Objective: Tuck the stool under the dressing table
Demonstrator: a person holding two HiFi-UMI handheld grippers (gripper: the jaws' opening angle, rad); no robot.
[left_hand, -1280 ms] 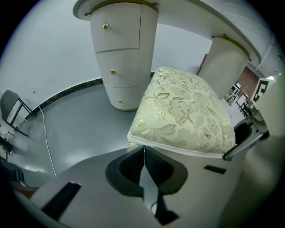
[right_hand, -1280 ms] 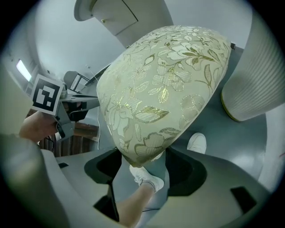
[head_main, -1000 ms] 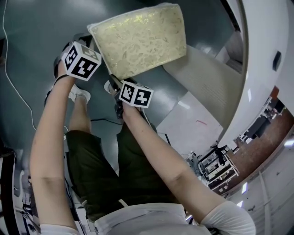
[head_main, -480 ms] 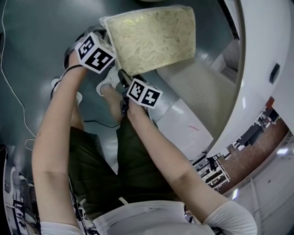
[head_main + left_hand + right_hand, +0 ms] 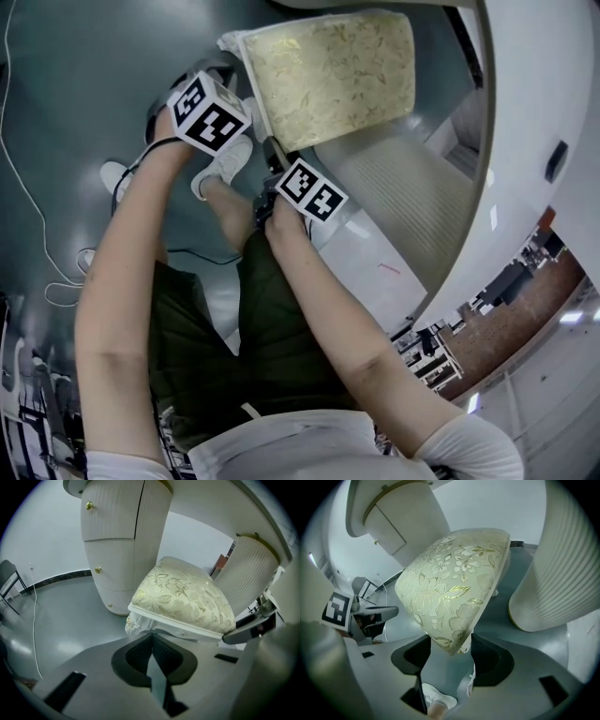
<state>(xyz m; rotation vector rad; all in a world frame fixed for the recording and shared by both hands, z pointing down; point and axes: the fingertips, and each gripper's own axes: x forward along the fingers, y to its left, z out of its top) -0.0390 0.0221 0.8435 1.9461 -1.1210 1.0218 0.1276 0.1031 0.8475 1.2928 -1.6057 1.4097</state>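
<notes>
The stool (image 5: 328, 80) has a gold floral cushion on a white carved frame and stands between the dressing table's two pedestals, its far edge under the white tabletop (image 5: 525, 122). My left gripper (image 5: 152, 638) is shut and empty, its tips against the near corner of the stool frame (image 5: 140, 620). The right gripper (image 5: 450, 648) has just been closing with the cushion's corner (image 5: 452, 639) between its jaws, and both jaws touch it. In the head view the two marker cubes (image 5: 211, 114) (image 5: 309, 192) sit at the stool's near edge.
A drawer pedestal with gold knobs (image 5: 119, 550) stands left of the stool and a ribbed pedestal (image 5: 555, 564) right of it. The person's white shoes (image 5: 225, 164) are just behind the grippers. A white cable (image 5: 28, 187) runs over the grey floor at left.
The stool has slid away from the person, further between the pedestals and under the tabletop. Both grippers have followed it forward.
</notes>
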